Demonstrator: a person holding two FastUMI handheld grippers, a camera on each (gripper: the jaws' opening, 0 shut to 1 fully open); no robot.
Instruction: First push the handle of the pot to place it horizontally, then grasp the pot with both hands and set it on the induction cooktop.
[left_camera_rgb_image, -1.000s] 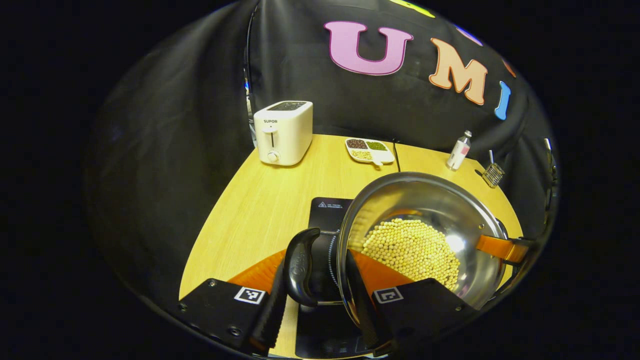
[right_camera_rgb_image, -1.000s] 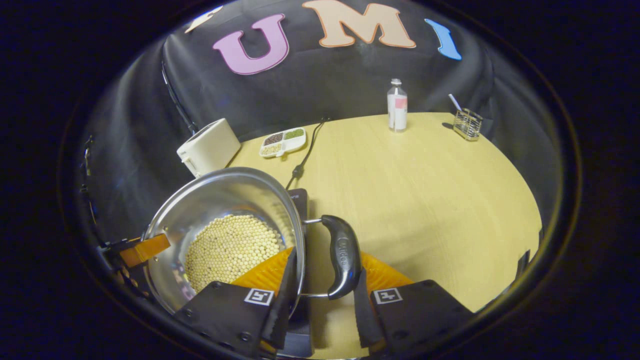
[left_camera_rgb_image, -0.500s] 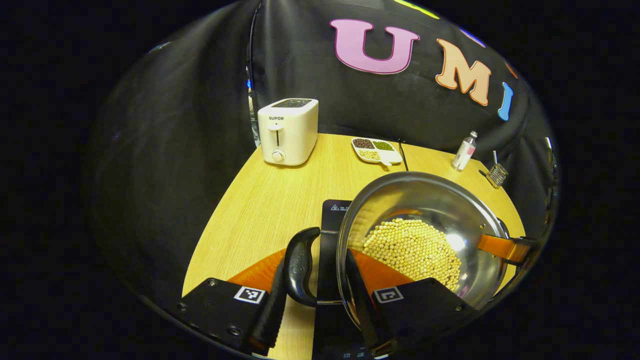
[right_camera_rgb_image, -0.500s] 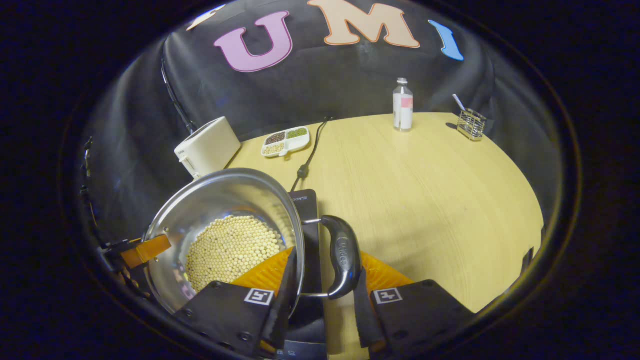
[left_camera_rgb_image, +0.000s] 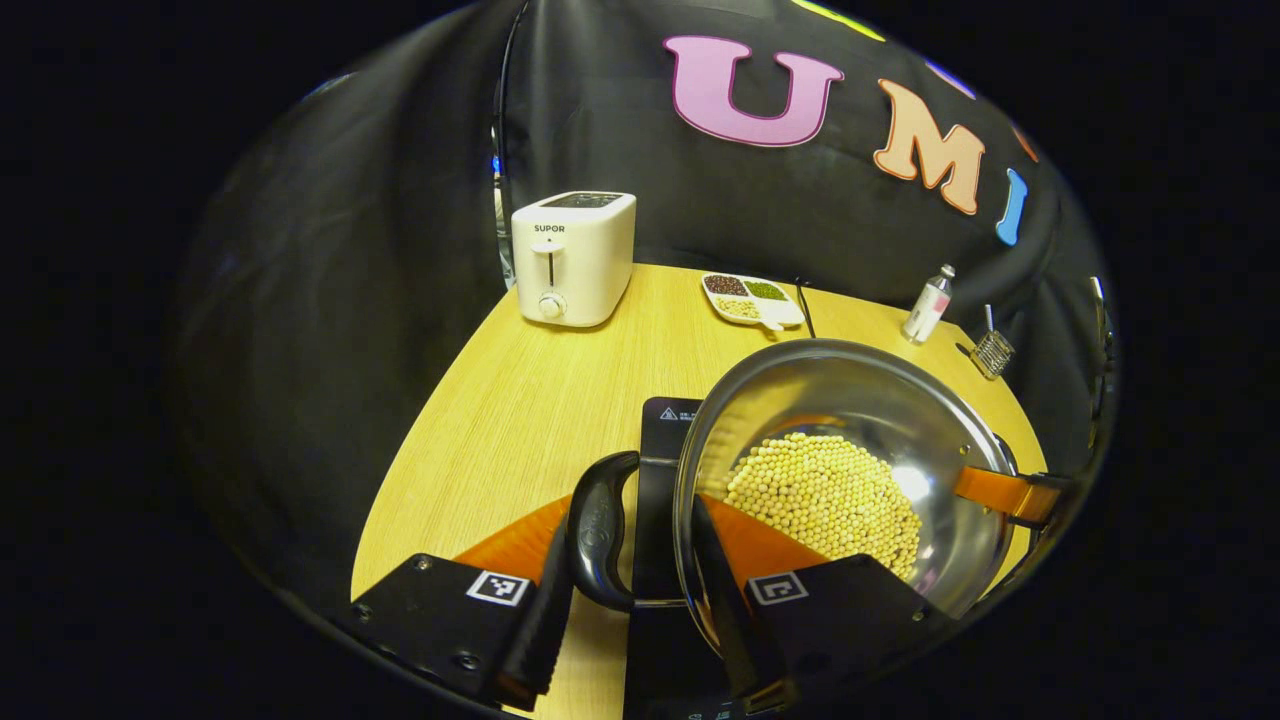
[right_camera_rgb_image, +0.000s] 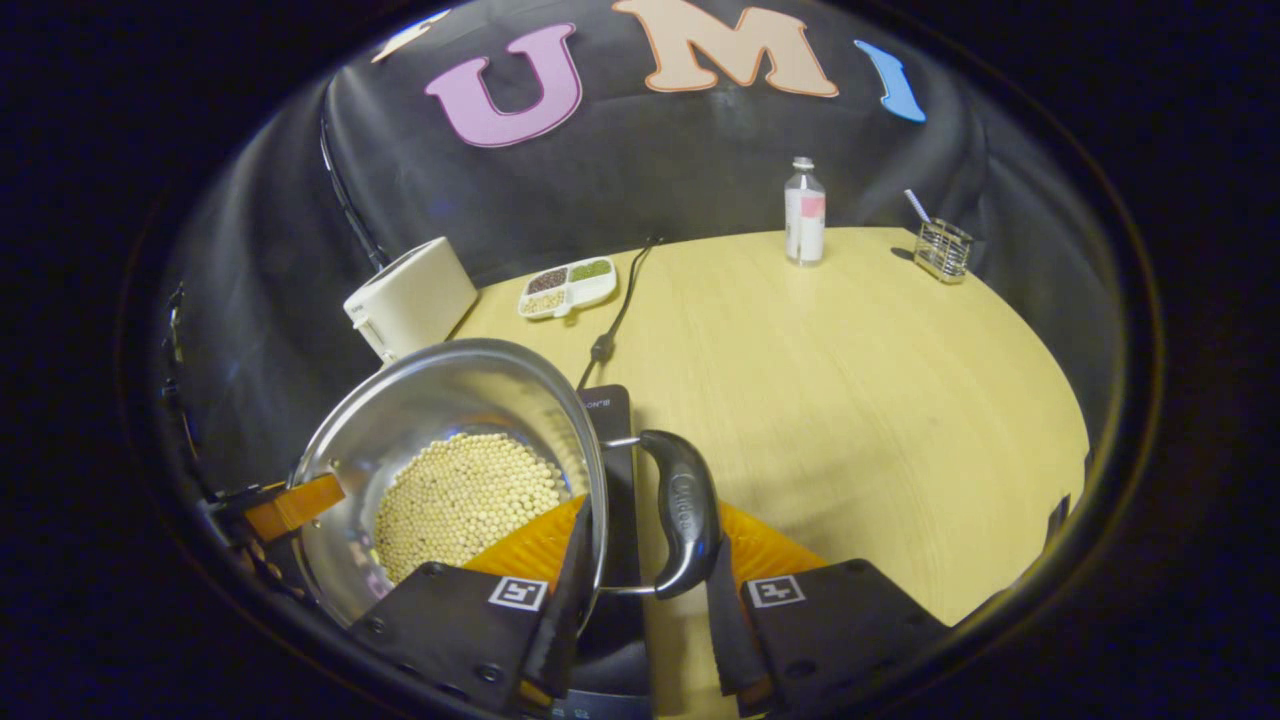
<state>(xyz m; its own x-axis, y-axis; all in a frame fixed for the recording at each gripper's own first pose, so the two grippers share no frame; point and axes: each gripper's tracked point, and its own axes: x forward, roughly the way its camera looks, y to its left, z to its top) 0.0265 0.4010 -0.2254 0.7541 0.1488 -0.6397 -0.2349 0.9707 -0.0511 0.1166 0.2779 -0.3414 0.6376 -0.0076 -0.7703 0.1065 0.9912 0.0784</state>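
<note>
A steel pot (left_camera_rgb_image: 850, 400) holding pale round beans (left_camera_rgb_image: 825, 495) is carried between both grippers over the black induction cooktop (left_camera_rgb_image: 662, 440). I cannot tell whether it touches the cooktop. My left gripper (left_camera_rgb_image: 632, 600) is shut across the pot's black side handle (left_camera_rgb_image: 597, 530) and rim, with one finger outside the handle and the other inside the wall. In the right gripper view, my right gripper (right_camera_rgb_image: 640, 600) is clamped the same way on the opposite black handle (right_camera_rgb_image: 685, 510) of the pot (right_camera_rgb_image: 440, 400), above the cooktop (right_camera_rgb_image: 610, 420). Each view shows the other gripper at the pot's far rim.
A white toaster (left_camera_rgb_image: 572, 258) stands at the back left of the wooden table (left_camera_rgb_image: 520, 420). Behind the pot are a divided dish of grains (left_camera_rgb_image: 752, 300), a power cord (right_camera_rgb_image: 615, 320), a small bottle (right_camera_rgb_image: 804, 212) and a wire holder (right_camera_rgb_image: 940, 250).
The pot, held by both grippers, has shifted slightly over the cooktop. Both grips are unchanged.
</note>
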